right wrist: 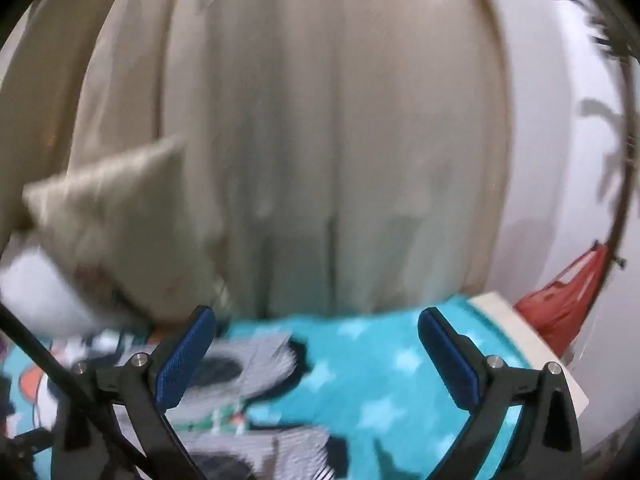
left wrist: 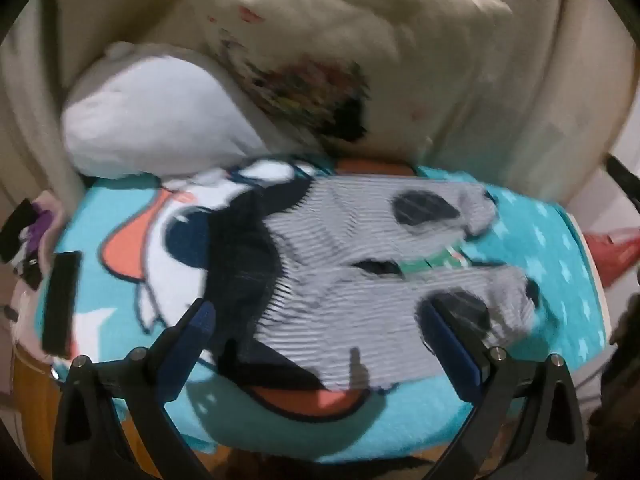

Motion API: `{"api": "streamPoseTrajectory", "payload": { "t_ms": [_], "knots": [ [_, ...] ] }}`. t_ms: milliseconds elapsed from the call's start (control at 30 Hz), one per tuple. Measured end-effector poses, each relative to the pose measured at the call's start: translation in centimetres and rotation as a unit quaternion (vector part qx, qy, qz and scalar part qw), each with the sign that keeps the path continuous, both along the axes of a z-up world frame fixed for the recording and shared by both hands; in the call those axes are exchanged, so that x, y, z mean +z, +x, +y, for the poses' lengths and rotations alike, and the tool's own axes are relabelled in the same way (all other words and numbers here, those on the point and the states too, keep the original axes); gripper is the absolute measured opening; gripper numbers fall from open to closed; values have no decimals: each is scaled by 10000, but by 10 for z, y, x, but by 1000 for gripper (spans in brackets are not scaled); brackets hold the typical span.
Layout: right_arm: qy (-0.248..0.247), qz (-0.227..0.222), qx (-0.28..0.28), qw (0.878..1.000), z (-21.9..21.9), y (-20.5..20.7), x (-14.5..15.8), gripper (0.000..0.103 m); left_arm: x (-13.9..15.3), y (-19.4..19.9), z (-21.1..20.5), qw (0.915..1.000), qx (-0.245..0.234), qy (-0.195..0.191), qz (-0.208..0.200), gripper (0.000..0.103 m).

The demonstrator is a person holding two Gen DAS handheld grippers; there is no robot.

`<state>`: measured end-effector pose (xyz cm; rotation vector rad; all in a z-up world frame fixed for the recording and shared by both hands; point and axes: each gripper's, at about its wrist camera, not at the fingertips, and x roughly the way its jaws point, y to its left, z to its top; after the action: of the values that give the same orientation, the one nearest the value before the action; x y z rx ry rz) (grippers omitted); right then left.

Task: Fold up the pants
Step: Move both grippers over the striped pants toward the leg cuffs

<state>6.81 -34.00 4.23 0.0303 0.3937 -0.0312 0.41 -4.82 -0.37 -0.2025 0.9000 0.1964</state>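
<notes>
Small grey-and-white striped pants (left wrist: 352, 264) with dark knee patches and a dark waistband lie spread on a turquoise cartoon blanket (left wrist: 560, 264). The two legs point right, the waistband left. My left gripper (left wrist: 316, 316) is open and empty, hovering above the near leg and seat. In the right wrist view, the leg ends (right wrist: 256, 364) lie at lower left on the blanket (right wrist: 372, 360). My right gripper (right wrist: 316, 324) is open and empty, above the blanket to the right of the legs.
A white pillow (left wrist: 156, 120) and a beige printed cushion (left wrist: 332, 52) lean against a beige curtain (right wrist: 320, 140) behind the blanket. A red bag (right wrist: 564, 300) hangs at the right by a white wall. Dark items (left wrist: 60, 300) lie at the blanket's left edge.
</notes>
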Motion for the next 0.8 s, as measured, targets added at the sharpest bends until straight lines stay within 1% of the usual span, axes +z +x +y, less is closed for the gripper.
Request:
{"api": "streamPoseTrajectory", "payload": {
  "t_ms": [33, 67, 100, 133, 167, 200, 233, 267, 300, 400, 467, 500, 533, 567, 600, 700, 800],
  "knots": [
    [124, -53, -132, 9998, -8, 1, -1, 103, 6, -2, 7, 9998, 162, -5, -85, 102],
    [410, 115, -137, 9990, -21, 8, -8, 103, 10, -5, 15, 9993, 333, -34, -154, 102],
    [676, 476, 20, 9966, -33, 18, -15, 103, 13, -6, 25, 9986, 490, -102, -165, 102],
    [889, 995, 144, 9910, -42, 33, -29, 99, 16, -4, 36, 9980, 601, -187, -105, 102],
    [917, 1139, 144, 9891, -49, 34, -38, 90, 16, -3, 47, 9972, 703, -257, -38, 102],
    [886, 1186, 145, 9889, -51, 35, -44, 88, 16, -4, 58, 9956, 888, -283, 2, 102],
    [832, 1204, 198, 9890, -51, 36, -50, 88, 14, -6, 67, 9941, 1054, -263, 33, 102],
    [849, 1228, 272, 9884, -51, 40, -55, 88, 11, -7, 77, 9921, 1232, -207, 125, 102],
    [968, 1219, 384, 9871, -54, 36, -59, 88, 6, -10, 83, 9908, 1325, -171, 209, 102],
    [1500, 1685, 827, 9707, -62, 46, -82, 88, -6, -7, 98, 9878, 1490, -110, 436, 102],
    [1624, 2123, 1041, 9580, -58, 56, -99, 87, -12, 1, 100, 9879, 1439, -38, 572, 100],
    [1585, 2293, 1108, 9540, -55, 61, -106, 87, -15, 7, 101, 9882, 1388, 1, 655, 96],
    [1518, 2378, 1145, 9525, -53, 62, -112, 87, -18, 13, 101, 9883, 1343, 21, 727, 93],
    [1443, 2447, 1197, 9513, -51, 61, -118, 87, -21, 20, 100, 9882, 1300, 36, 812, 88],
    [1387, 2500, 1233, 9503, -48, 62, -119, 87, -24, 27, 98, 9880, 1259, 31, 889, 86],
    [1256, 2581, 1315, 9488, -38, 65, -118, 87, -29, 40, 89, 9902, 1070, -92, 898, 86],
    [1027, 2545, 1214, 9539, -23, 66, -111, 87, -38, 53, 76, 9922, 808, -4, 953, 86]
  ]
}}
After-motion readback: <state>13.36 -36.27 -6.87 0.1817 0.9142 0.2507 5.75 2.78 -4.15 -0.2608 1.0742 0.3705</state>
